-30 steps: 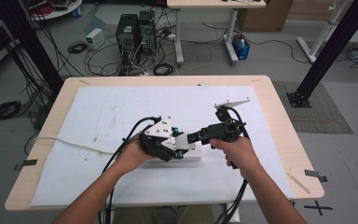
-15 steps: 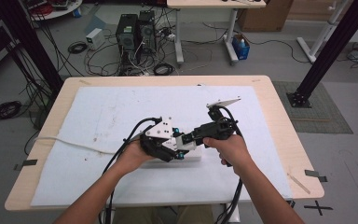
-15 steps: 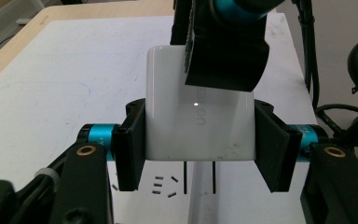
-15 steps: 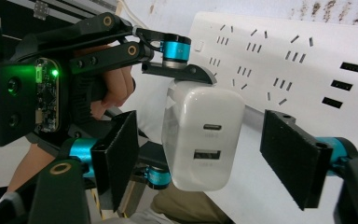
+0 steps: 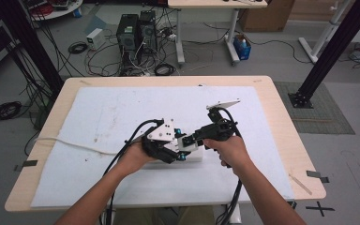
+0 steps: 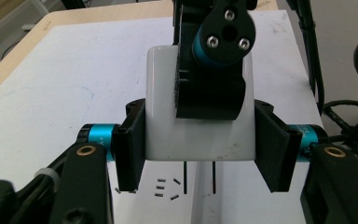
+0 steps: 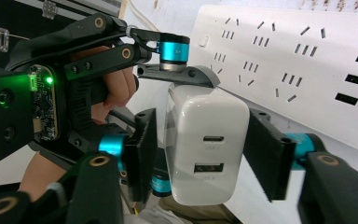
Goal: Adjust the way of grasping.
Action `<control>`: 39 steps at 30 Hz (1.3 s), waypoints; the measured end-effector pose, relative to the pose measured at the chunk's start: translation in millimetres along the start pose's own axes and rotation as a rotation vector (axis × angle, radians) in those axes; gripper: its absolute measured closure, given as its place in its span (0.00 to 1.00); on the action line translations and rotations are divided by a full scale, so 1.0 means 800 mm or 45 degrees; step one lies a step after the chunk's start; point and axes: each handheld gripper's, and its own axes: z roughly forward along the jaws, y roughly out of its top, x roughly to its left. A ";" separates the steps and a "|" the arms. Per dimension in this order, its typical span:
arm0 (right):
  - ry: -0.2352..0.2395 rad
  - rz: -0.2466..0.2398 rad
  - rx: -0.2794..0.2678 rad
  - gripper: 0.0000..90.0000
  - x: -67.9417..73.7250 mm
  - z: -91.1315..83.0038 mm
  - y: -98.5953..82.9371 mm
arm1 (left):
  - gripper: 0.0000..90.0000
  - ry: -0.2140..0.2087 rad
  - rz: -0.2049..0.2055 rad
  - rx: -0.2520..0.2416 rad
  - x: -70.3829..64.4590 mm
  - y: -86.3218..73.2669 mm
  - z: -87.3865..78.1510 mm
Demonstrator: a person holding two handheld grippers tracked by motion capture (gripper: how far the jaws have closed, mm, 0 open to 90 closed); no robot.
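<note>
Above the power strip (image 7: 307, 70), both claws pinched the white USB charger (image 7: 207, 149): left claw (image 6: 200, 140), right claw (image 7: 200, 154); plugging in seemed next, needing prong alignment.

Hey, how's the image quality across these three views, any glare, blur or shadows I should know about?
High view: even room light, soft, slightly low in detail. Left gripper view: the white charger is sharp with a faint sheen, and the left gripper has its nearest links soft. Right gripper view: glare streaks the charger's left edge, the power strip is bright, the right jaw is blurred, and a green LED blooms.
</note>
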 end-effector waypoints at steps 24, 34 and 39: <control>0.083 -0.047 -0.023 0.70 -0.012 0.004 0.001 | 0.47 0.083 0.082 0.048 -0.007 -0.002 0.004; 0.010 -0.113 -0.083 0.70 -0.012 0.002 -0.001 | 0.26 0.145 -0.022 0.069 -0.002 -0.005 0.002; -0.050 -0.133 -0.147 0.70 -0.017 -0.012 0.000 | 0.21 0.140 -0.125 0.140 0.009 -0.014 -0.007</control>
